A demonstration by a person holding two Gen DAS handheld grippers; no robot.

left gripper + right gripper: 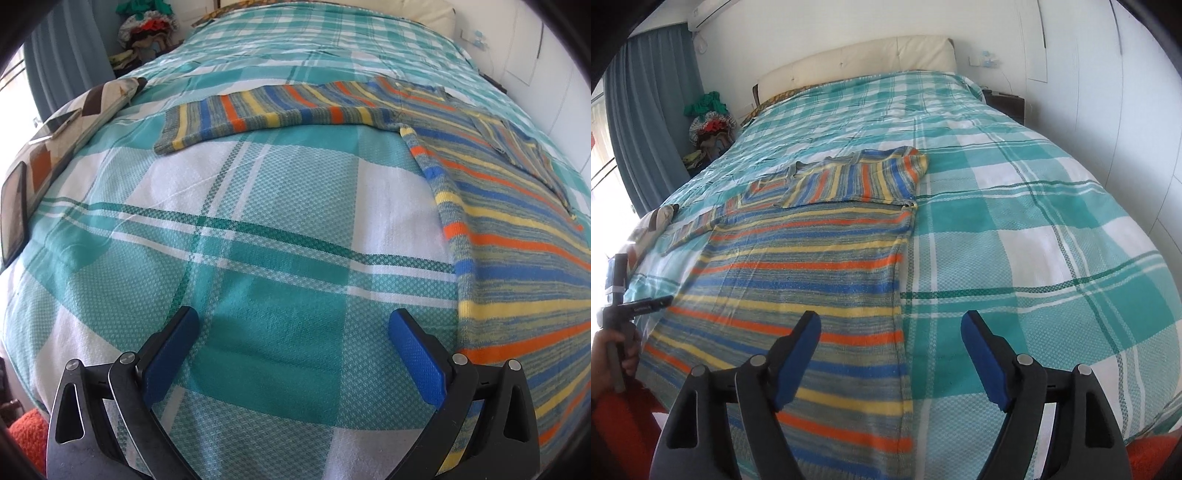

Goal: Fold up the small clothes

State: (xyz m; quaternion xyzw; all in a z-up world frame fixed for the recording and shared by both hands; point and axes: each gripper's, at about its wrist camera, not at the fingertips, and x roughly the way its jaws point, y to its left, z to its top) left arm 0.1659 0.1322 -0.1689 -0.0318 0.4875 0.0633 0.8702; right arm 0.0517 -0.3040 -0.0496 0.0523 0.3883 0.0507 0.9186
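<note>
Both hand-held grippers gape, empty

i see one striped knit sweater lying flat on the bed, w/ bands of orange, yellow, blue & grey-green. body runs lengthwise, hem toward me, neck end farthest away. one sleeve is folded in across the chest near the top. other sleeve is stretched straight out sideways, cuff lying flat on the cover. fabric looks mostly smooth; the side edges are straight. can't tell front from back.
</note>
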